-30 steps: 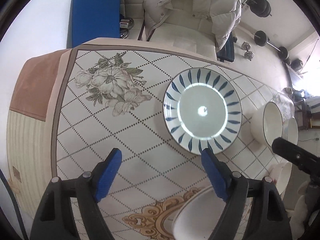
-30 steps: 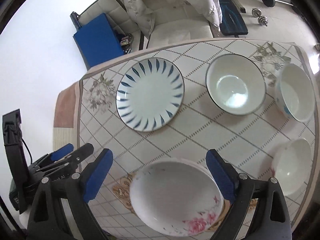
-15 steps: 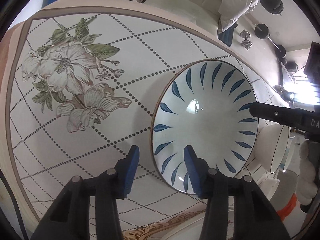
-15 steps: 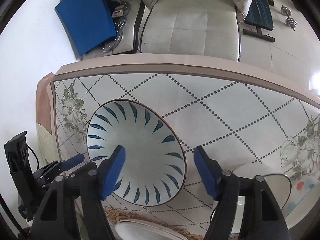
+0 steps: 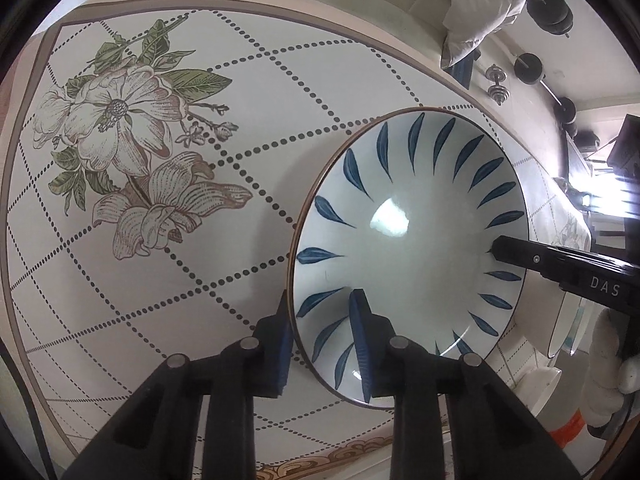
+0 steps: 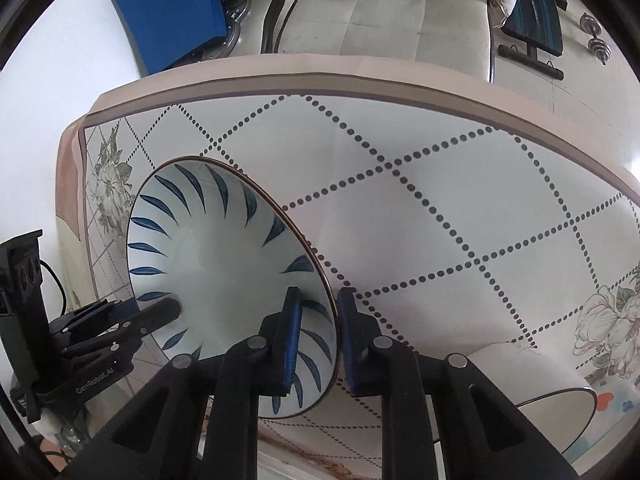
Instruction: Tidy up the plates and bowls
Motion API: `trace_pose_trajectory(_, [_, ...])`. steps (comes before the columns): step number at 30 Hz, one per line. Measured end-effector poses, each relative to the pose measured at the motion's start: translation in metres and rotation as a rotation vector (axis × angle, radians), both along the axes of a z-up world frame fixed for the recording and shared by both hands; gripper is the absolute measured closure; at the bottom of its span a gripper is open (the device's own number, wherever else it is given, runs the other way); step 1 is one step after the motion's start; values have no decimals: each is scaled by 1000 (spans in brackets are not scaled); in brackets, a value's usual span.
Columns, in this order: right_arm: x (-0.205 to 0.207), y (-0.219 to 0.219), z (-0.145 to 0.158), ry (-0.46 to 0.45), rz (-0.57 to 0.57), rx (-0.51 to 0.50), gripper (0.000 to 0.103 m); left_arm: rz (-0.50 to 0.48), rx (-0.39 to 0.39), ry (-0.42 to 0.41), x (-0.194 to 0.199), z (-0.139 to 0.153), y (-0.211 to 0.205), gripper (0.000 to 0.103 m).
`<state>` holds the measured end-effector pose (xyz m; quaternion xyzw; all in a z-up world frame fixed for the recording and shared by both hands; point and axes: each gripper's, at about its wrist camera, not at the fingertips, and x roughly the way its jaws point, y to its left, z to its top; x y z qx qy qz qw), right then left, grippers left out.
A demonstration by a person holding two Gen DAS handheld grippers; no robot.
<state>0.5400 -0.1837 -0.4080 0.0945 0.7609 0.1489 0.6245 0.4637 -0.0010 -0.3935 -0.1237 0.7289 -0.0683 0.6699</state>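
Note:
A white plate with blue leaf strokes point(image 5: 412, 240) rests on the tiled tablecloth. My left gripper point(image 5: 320, 340) is shut on its left rim, one blue pad under the rim and one inside. My right gripper point(image 6: 316, 340) is shut on the opposite rim of the same plate point(image 6: 216, 256). Each gripper shows in the other's view: the right one point(image 5: 560, 268) at the plate's far rim, the left one point(image 6: 120, 328) at the lower left. A white bowl with a dark rim point(image 6: 548, 400) sits to the right.
The tablecloth carries a flower print point(image 5: 128, 168) left of the plate. The table's far edge point(image 6: 360, 80) runs close behind it, with a cream sofa point(image 6: 380, 8) beyond. More bowls point(image 5: 564, 332) stand at the right.
Both grippers have moved in from above and closed on opposite rims of the blue-leaf plate. One second ago both were open and higher over the table.

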Motion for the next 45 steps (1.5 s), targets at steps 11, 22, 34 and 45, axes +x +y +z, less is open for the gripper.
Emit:
trace_pose_trajectory(11, [-17,-3,18,-44,-26,43,89,-8,41,-71,-20,28,9,79])
trace_pose_trajectory(22, [-53,-7,63,-104,-49,82,90,-31,41,-136,-54,79,19,79])
trace_pose_trajectory(34, [-136,-32,122,-157,-109,117,90,-113,39,-205,-107,136,-3,79])
trace_pose_trajectory(45, [-236,-55,121,-143,-162,119,90,-175,34,-148,-179,119,-20,79])
